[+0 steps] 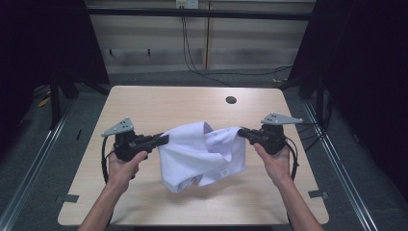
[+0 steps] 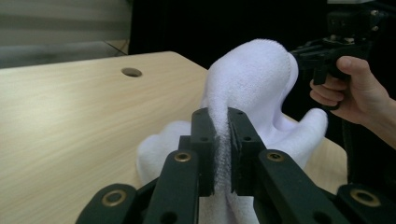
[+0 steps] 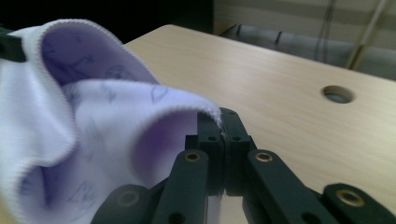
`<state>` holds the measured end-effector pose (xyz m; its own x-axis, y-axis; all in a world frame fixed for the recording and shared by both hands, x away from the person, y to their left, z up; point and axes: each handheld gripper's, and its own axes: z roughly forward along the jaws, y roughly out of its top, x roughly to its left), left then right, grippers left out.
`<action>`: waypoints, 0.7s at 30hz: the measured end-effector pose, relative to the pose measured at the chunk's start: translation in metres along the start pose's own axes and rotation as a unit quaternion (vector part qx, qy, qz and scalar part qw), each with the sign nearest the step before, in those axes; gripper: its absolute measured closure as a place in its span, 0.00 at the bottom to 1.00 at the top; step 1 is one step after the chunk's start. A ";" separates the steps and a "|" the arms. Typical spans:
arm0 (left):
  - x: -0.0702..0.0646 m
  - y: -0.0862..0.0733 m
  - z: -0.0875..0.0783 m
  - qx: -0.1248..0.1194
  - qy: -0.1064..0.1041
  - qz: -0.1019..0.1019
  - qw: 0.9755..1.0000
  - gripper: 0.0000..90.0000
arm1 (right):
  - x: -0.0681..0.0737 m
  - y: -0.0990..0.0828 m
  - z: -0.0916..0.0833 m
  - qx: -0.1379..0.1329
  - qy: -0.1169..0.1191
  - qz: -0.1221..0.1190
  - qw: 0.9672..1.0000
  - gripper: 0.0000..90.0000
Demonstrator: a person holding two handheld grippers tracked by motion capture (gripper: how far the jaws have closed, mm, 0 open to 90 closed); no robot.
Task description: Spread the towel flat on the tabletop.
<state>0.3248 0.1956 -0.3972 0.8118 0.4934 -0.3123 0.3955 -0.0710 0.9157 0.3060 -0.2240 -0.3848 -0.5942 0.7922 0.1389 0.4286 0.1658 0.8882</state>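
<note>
Each hand-held gripper is matt black: the left hand-held gripper (image 1: 163, 140) and the right hand-held gripper (image 1: 243, 133) both carry a grey three-cornered plate on top, drilled with small holes, and a black cable looping from the rear. Seen along the jaws, flat black link arms are pinned with brass-coloured rivets, and square black pads show small dark screw holes. The forearms are bare, no sleeves.

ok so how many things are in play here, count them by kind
white cloth: 1, held up between both grippers
hand-held gripper: 2, left hand-held gripper and right hand-held gripper, each shut on an edge of the cloth
wooden table: 1, with a round hole
total: 4
</note>
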 end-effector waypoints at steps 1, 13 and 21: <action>0.003 0.002 -0.004 -0.004 0.006 -0.001 1.000 0.92 | -0.004 0.004 -0.003 -0.003 -0.010 -0.001 1.000 0.99; 0.032 0.098 -0.026 -0.080 0.104 0.014 0.991 0.93 | -0.056 0.097 -0.040 -0.057 -0.110 -0.008 0.992 0.99; 0.010 0.105 -0.044 -0.082 0.115 0.077 0.987 0.93 | -0.048 0.126 -0.054 -0.101 -0.095 -0.037 0.990 0.99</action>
<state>0.3552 0.2309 -0.2929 0.7299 0.6733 -0.1180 0.1847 -0.0281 0.9824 0.3516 -0.2728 -0.2558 -0.4721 0.8816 0.0027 0.2330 0.1219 0.9648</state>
